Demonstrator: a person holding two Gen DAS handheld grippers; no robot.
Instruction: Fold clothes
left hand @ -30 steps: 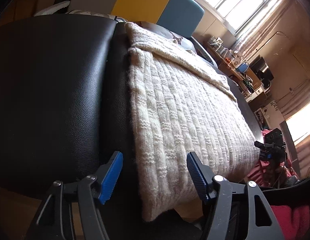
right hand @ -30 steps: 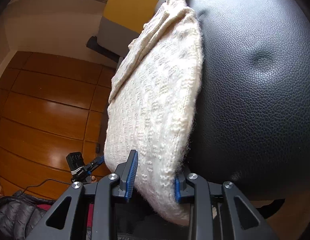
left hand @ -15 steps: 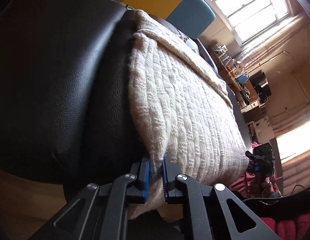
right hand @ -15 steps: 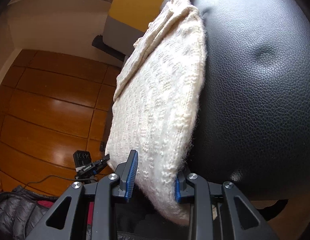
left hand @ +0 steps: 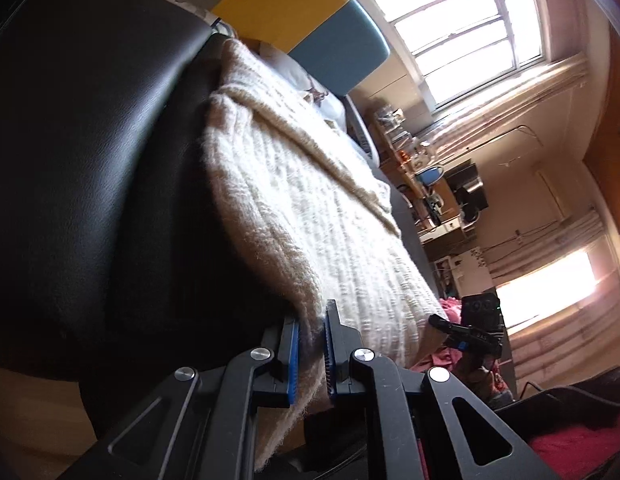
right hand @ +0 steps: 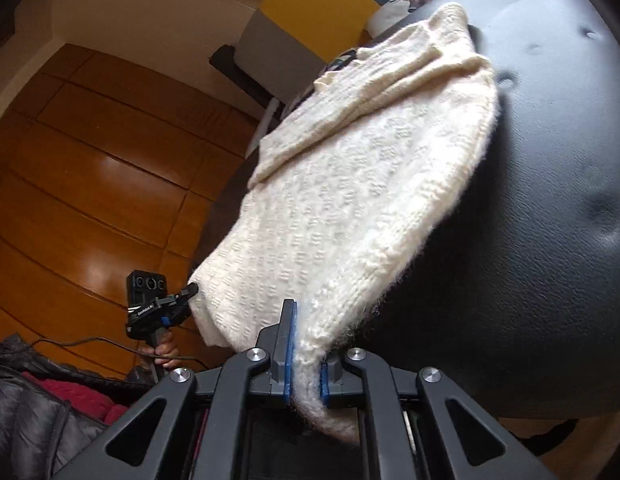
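Both near corners of the cream knit sweater [left hand: 310,208] on the black leather seat [left hand: 89,152] are now pinched, the left hand-held gripper [left hand: 310,354] having just clamped and the right hand-held gripper [right hand: 303,354] too, lifting that edge ready to fold toward the seat's far end.

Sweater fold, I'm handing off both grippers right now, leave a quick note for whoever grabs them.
Left gripper: shut on one near corner of the cream knit sweater.
Right gripper: shut on the other near corner.
The sweater lies on the black leather seat, near edge lifted off it, far end with a folded-in sleeve resting on the cushion.
Done: both corners gripped, sleeve folded in.
Left, probably: carry the near edge over to the far end, lay it flat, release both.
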